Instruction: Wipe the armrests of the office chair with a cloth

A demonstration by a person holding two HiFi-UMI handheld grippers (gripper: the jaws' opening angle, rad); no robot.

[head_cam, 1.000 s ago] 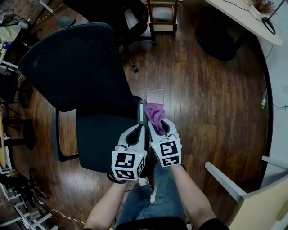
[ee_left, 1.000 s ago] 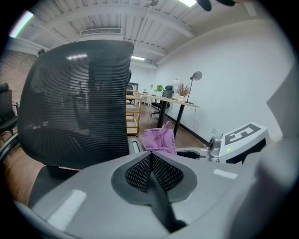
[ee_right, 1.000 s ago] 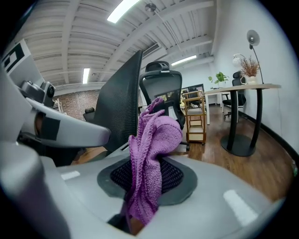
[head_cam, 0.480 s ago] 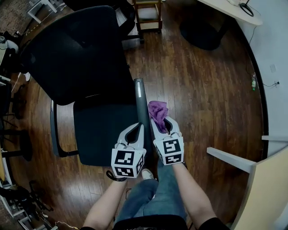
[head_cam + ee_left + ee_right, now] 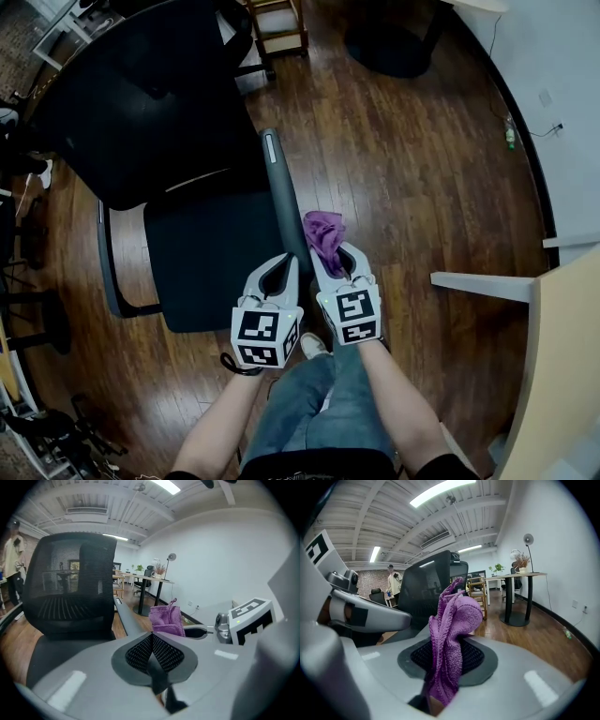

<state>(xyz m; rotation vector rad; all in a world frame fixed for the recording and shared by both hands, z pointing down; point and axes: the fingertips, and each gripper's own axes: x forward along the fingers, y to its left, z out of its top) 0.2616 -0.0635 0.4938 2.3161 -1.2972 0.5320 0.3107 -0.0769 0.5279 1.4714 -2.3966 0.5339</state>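
Note:
A black office chair [image 5: 178, 122] with a mesh back stands left of centre in the head view. Its right armrest [image 5: 281, 192] runs as a long grey bar toward me. My right gripper [image 5: 328, 258] is shut on a purple cloth [image 5: 323, 232], which bunches out past the jaws [image 5: 454, 616] just right of the armrest's near end. My left gripper [image 5: 281, 267] is shut with nothing in it and hovers over the seat's front right corner, beside the armrest. The chair's left armrest [image 5: 103, 262] shows at the seat's far side.
Dark wood floor [image 5: 403, 169] lies all around. A wooden stool [image 5: 277, 23] and a round black table base [image 5: 389, 42] stand at the top. A white panel edge [image 5: 483, 281] juts in at the right. My legs [image 5: 319, 403] are below the grippers.
The view has shifted so the chair and armrest sit higher and further left. Both grippers stay side by side; the cloth now sits at the armrest's near end.

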